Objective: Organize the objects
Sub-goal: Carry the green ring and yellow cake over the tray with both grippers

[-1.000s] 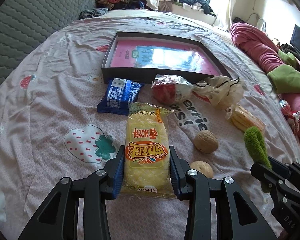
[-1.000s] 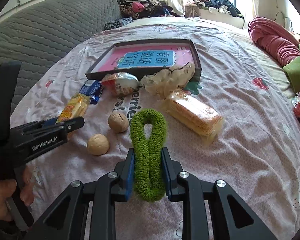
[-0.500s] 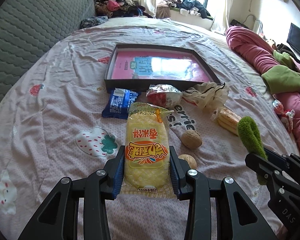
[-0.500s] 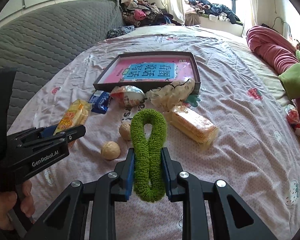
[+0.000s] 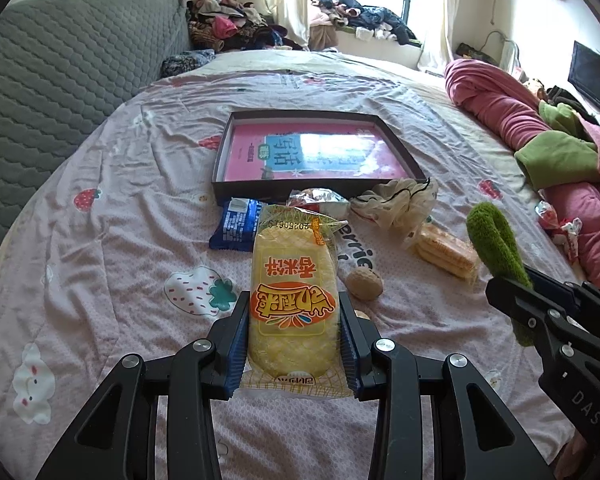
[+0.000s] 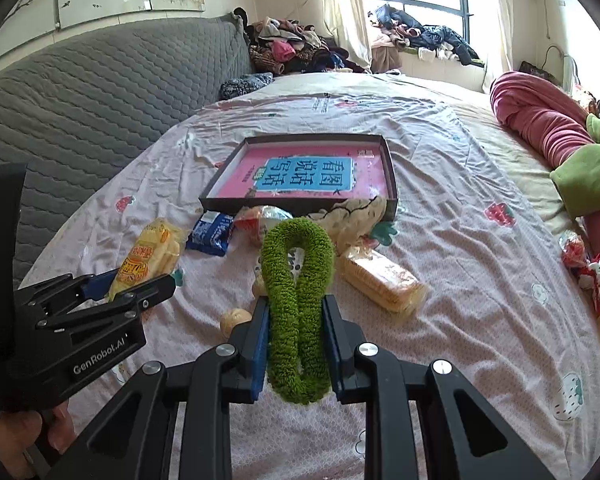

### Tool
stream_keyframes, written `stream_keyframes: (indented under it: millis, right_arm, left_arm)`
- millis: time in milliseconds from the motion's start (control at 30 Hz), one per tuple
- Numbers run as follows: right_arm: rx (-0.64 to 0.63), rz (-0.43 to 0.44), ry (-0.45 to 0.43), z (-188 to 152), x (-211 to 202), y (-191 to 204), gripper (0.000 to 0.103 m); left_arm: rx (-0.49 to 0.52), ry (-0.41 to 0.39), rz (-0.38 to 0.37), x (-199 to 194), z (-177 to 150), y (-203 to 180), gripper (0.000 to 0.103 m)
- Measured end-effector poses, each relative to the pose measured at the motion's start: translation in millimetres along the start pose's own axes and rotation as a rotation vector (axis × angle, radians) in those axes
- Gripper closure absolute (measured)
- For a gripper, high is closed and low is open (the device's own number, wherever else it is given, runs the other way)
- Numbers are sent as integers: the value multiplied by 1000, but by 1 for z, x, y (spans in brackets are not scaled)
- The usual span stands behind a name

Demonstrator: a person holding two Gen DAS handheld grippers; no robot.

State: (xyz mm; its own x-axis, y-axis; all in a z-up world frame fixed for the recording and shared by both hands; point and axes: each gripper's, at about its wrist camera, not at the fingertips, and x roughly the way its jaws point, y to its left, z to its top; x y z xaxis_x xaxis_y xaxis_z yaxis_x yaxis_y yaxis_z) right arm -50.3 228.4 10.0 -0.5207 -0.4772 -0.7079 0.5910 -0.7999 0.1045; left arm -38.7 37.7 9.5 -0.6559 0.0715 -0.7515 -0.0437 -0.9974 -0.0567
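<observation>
My left claw (image 5: 293, 334) is closed snugly on the yellow snack packet (image 5: 291, 300), its pads pressing both long edges. My right claw (image 6: 296, 332) squeezes the green fuzzy loop (image 6: 297, 292). Both are held above the bedsheet (image 5: 120, 240). Since a second ago both claws have lifted, and the tray (image 5: 316, 190) now sits farther off at twelve o'clock.

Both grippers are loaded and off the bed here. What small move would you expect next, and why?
Probably carry both forward to the shallow dark box: the left gripper clamps the yellow rice-cracker packet, the right gripper the green fuzzy loop, both lifted short of it.
</observation>
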Motion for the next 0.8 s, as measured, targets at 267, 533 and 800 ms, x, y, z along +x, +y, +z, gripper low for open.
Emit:
stream_keyframes:
  millis: [267, 533, 800]
  right_arm:
    - [-23, 7, -31, 14, -8, 6, 78]
    - [-41, 13, -45, 23, -11, 6, 78]
    - [-59, 29, -55, 35, -5, 5, 78]
  left_arm:
    - [6, -29, 10, -13, 10, -2, 62]
    - [14, -53, 21, -21, 23, -4, 62]
    - [22, -67, 44, -18, 38, -4, 62]
